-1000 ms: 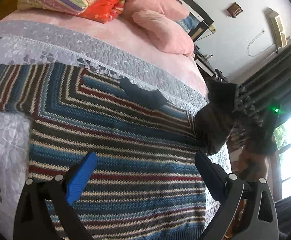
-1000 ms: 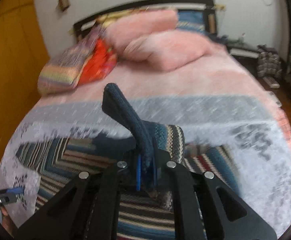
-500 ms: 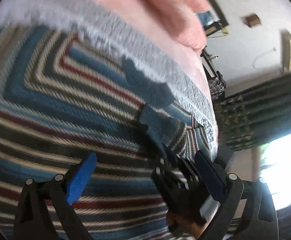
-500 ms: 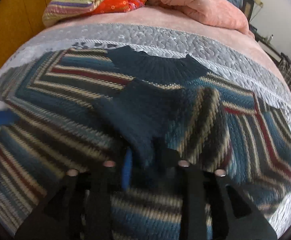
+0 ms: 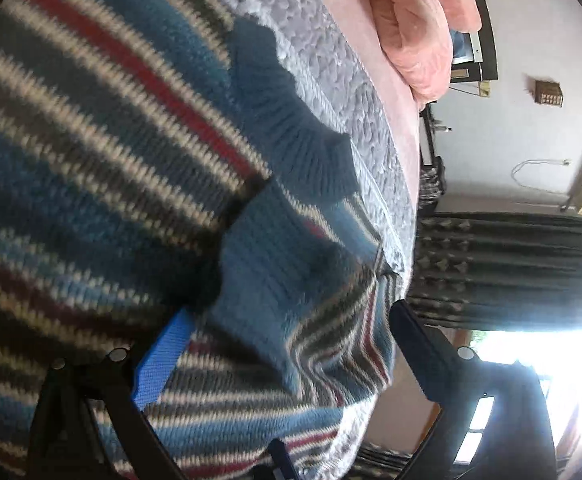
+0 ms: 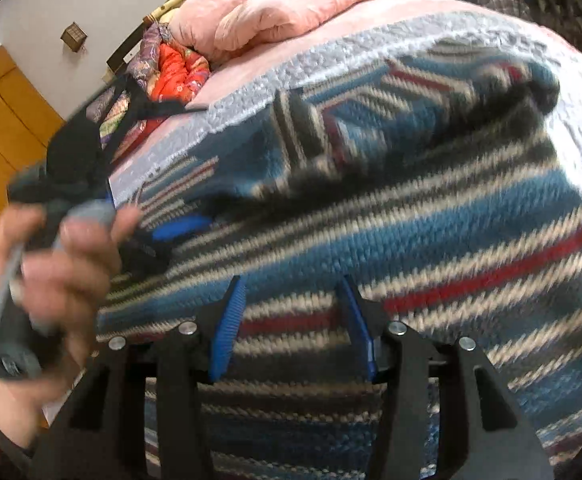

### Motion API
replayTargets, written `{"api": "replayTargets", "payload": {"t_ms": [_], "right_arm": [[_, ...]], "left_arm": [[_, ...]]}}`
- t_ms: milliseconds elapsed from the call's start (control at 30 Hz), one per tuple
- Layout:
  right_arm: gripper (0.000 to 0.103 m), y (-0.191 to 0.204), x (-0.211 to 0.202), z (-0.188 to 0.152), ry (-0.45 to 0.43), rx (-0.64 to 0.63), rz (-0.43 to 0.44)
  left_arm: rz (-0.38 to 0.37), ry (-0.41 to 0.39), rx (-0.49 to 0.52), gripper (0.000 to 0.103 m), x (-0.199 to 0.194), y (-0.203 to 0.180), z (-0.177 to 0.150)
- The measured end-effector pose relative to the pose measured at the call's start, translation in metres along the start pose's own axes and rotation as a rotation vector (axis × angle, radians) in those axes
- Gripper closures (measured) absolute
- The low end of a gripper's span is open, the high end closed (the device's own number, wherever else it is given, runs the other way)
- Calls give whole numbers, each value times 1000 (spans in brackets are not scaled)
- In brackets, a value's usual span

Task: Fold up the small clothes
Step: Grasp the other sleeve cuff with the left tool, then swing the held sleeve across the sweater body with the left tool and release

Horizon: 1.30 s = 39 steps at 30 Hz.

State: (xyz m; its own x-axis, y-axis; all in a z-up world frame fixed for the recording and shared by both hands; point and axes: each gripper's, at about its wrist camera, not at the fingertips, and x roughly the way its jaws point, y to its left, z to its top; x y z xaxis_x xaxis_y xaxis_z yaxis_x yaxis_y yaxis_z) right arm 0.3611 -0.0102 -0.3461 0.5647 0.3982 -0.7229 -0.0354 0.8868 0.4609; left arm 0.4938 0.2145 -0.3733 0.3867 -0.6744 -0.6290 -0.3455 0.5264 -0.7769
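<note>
A striped knit sweater (image 5: pixel 91 160) in blue, red, cream and dark bands lies flat on the bed, its dark blue collar (image 5: pixel 291 128) toward the pillows. One sleeve (image 5: pixel 291 272) is folded across the body. My left gripper (image 5: pixel 291 344) stands open close over that sleeve, one finger on each side of it. In the right wrist view the sweater (image 6: pixel 451 220) fills the frame. My right gripper (image 6: pixel 291 320) is open just above it, with nothing between its blue pads (image 6: pixel 227 328). A hand (image 6: pixel 51 280) at the left holds the left gripper.
A grey quilted bedspread (image 5: pixel 331 60) lies under the sweater, and the bed's edge drops off at the right of the left wrist view. Pink pillows (image 6: pixel 283 8) and bright cushions (image 6: pixel 179 72) are piled at the headboard. Dark curtains (image 5: pixel 511 268) hang beside a bright window.
My right gripper carried the sleeve over the sweater's body, let it go and opened. My left gripper moved in low over the folded sleeve.
</note>
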Motion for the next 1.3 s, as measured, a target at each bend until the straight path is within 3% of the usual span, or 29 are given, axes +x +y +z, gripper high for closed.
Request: {"api": "replayTargets", "payload": {"t_ms": [67,100,133,200,367,667,833,933,1033,1300], "right_arm": [[54,2,-1,0,-10,-13,6],[54,4,-2,0,-18,-16,19],[54,5,-3,0,-21,-15,26],[54,6,-1,-3,-11,-22,31],[54,5,-1,-4,-11,-23,34],[53,1,-2,-6,-1,-11,47],[53,0,-1,-3,2,-13,51],[53,-1,-1,-1,4,-10,54],[53,-2,-2,0,4,-9,56],[53,-2,-1,1,5,-7,57]], "left_arm": [[37,-29,30,15,-2,-6,1],[47,-41,49,53,-3,-9,1],[80,-27,77,81,0,-15,3],[108,-32,109,94,1,-21,5],[144,-48,200,95,-10,-46,10],[133,-186,470,96,-96,-152,38],[146,-244,568,96,-140,-175,47],[165,-259,566,96,-156,-159,53],[203,-250,521,96,-161,-118,58],[283,-214,327,96,-143,16,64]]}}
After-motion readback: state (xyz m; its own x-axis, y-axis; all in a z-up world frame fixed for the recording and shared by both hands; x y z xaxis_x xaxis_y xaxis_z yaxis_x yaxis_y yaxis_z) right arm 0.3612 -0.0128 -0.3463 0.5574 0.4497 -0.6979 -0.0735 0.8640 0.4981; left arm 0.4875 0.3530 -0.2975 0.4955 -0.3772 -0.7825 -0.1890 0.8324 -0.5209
